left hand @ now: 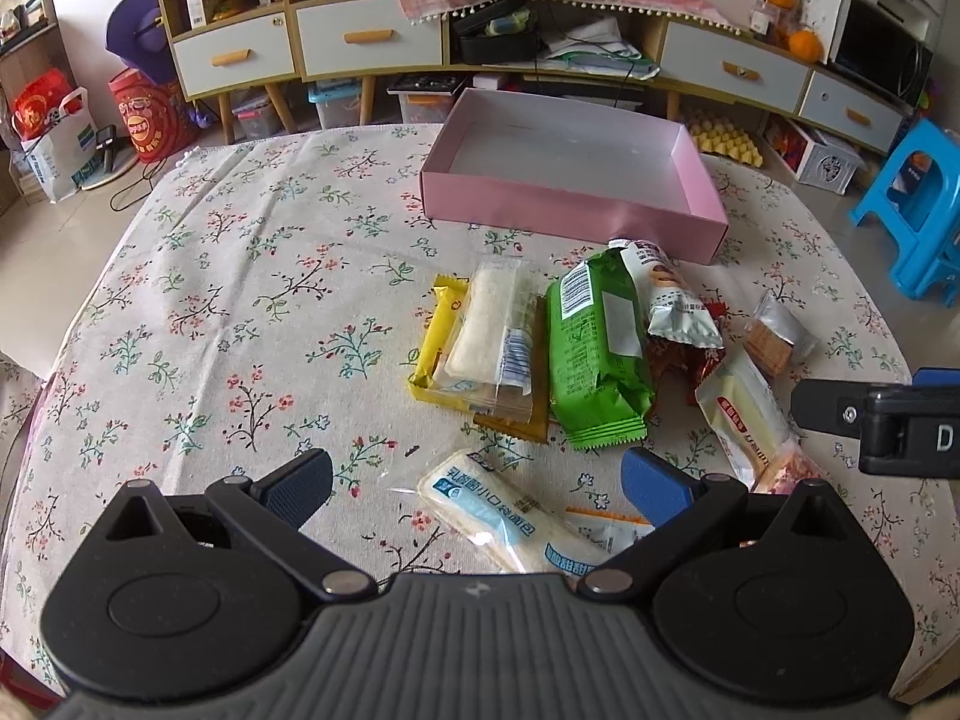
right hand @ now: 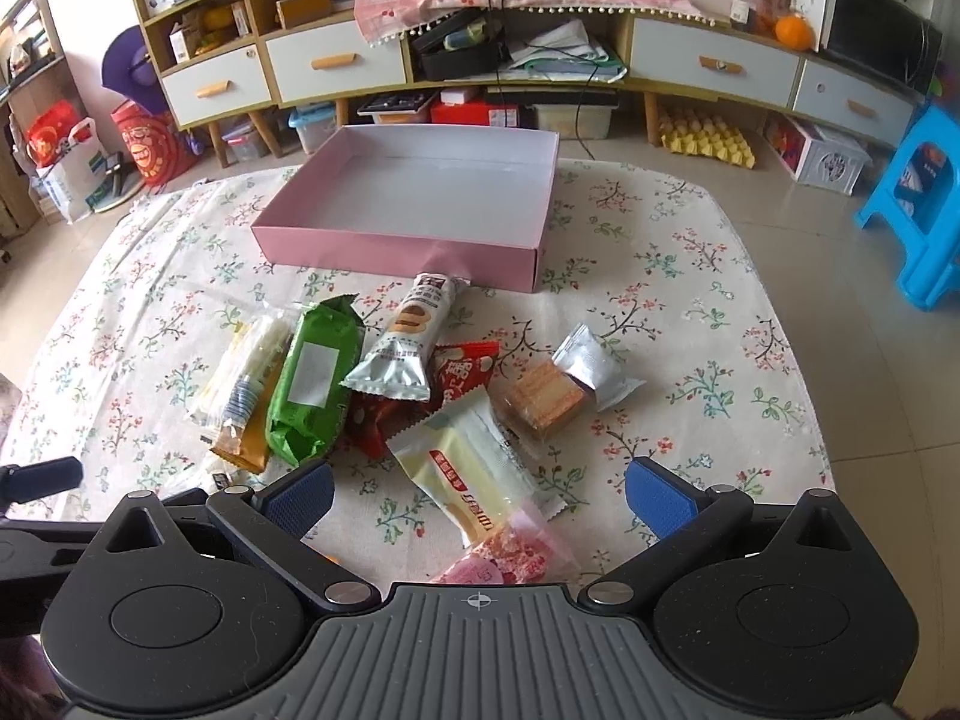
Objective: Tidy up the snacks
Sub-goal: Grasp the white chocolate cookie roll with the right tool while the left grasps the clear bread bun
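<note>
An empty pink box (left hand: 570,207) (right hand: 396,246) lies at the far side of the floral tablecloth. In front of it lies a heap of snacks: a green packet (left hand: 591,348) (right hand: 315,378), a clear-wrapped white bar (left hand: 495,336) over a yellow pack (left hand: 441,324), a silver packet (right hand: 405,342), a wafer pack (right hand: 543,402) and a cream bar (right hand: 474,468). My left gripper (left hand: 477,489) is open above a white and blue cake pack (left hand: 498,516). My right gripper (right hand: 480,495) is open over the cream bar and a pink packet (right hand: 510,558).
A long cabinet with drawers (left hand: 360,42) and clutter runs behind the table. A blue plastic stool (right hand: 918,204) stands on the floor at the right. Red bags (left hand: 150,114) sit on the floor at the left. The right gripper's body (left hand: 888,426) shows at the left view's right edge.
</note>
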Demonstrator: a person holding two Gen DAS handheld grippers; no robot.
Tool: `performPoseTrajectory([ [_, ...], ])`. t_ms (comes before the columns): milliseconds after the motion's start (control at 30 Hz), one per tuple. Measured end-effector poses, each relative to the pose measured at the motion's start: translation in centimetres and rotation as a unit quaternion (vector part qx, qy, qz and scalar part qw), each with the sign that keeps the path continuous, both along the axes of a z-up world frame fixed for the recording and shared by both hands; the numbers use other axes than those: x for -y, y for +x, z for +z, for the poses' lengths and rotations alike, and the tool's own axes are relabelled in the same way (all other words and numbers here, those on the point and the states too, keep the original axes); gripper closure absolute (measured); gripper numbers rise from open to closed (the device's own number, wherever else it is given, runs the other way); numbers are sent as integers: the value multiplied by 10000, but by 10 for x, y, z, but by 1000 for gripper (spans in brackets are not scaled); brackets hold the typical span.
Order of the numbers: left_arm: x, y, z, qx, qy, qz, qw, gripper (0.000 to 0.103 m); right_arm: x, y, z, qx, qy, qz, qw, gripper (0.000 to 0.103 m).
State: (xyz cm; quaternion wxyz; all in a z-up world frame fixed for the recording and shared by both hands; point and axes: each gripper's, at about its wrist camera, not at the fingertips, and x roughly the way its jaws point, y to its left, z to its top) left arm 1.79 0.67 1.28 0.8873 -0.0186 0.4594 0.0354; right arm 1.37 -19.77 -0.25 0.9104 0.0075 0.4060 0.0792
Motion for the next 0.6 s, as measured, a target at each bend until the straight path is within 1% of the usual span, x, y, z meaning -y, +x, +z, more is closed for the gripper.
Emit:
performPoseTrajectory([
  [100, -1, 3, 1, -25, -73, -39, 10000, 0, -1, 4, 7, 12, 53, 46, 10000, 0],
  [233, -3, 13, 6, -66, -160, -242, 9996, 0, 0, 14, 18, -25, 298, 255, 9992, 0],
  [333, -9, 23, 11, -68, -237, -341, 9991, 0, -4, 29, 23, -55, 213, 343, 9992, 0],
  [400, -13, 33, 12, -135, -230, -386, 9989, 1, -5, 41, 21, -210, 312, 397, 9985, 0],
  [467, -17, 42, 11, -189, -269, -422, 9986, 4, -5, 56, 16, -403, 516, 467, 9968, 0],
  [500, -19, 47, 10, -200, -336, -454, 9982, 5, -5, 62, 14, -457, 593, 487, 9960, 0],
  [600, -29, 63, 3, -147, -447, -405, 9981, 11, -4, 82, 5, -494, 871, 383, 9942, 1],
])
